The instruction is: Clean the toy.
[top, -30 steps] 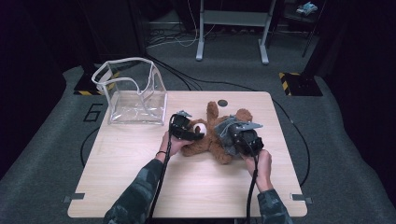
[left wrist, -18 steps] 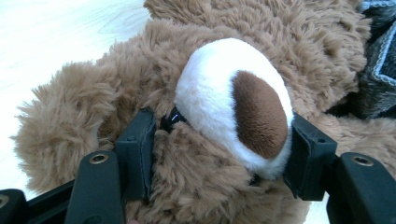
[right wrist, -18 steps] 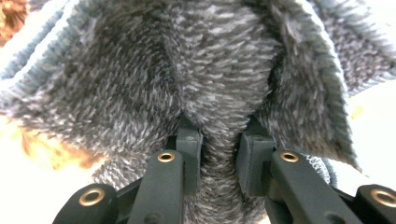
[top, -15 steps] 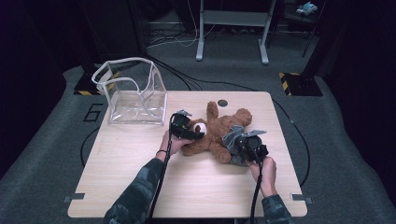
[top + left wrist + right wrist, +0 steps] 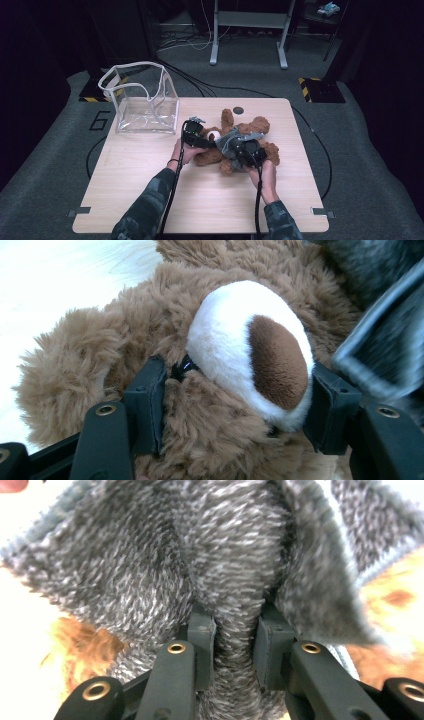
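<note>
Squarely between the left claw [image 5: 232, 405]: teddy bear [image 5: 200, 365].

Teddy bear [image 5: 235, 142] on table [image 5: 150, 180] centre-right; clear bag [image 5: 142, 100] far left; round disc [image 5: 238, 110] just behind bear.

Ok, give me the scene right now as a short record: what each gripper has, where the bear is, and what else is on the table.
left gripper: shut on the teddy bear's head, fingers either side of the white muzzle
right gripper: shut on a fold of the grey knit sweater on the bear
teddy bear: lying mid-table, brown plush
clear bag: open, upright, at the table's far left corner, apart from the bear
</note>
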The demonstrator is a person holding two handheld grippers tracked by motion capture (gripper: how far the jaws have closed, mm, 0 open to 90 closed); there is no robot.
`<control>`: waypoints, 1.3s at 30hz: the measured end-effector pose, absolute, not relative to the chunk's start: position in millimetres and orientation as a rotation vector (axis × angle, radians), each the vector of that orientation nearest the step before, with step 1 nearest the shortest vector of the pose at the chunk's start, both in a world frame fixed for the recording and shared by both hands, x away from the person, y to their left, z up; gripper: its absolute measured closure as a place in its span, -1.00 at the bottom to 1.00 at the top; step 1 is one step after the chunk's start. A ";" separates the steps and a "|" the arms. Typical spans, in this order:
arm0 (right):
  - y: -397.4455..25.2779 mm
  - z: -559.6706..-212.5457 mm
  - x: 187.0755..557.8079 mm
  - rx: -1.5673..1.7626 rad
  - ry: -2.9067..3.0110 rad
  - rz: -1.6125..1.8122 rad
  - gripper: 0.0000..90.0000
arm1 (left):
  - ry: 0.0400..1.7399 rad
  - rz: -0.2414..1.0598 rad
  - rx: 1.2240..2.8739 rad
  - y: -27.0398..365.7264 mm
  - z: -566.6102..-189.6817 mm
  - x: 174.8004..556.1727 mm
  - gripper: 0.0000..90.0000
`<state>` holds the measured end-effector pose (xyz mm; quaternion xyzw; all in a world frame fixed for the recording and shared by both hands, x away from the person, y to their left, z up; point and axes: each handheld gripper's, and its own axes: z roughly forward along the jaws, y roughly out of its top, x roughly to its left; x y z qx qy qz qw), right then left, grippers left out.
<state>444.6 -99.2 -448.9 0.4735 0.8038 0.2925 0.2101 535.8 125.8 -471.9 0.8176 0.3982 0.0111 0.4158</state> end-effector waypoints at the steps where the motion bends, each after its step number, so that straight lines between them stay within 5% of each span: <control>1: -99.2 -453.2 444.0 1.308 2.230 0.809 0.63 | 0.997 0.027 2.055 125.8 -471.9 535.9 -0.17; 14: -162.3 -462.3 436.0 1.497 2.057 0.716 0.64 | 0.984 0.023 2.060 125.8 -472.4 537.3 -0.17; 28: -95.7 -443.9 433.7 1.241 2.248 0.811 0.62 | 0.985 0.016 2.063 126.4 -472.4 538.0 -0.17; 39: -152.0 -459.4 442.5 1.465 2.129 0.740 0.63 | 0.982 0.005 2.048 127.5 -473.3 538.9 -0.17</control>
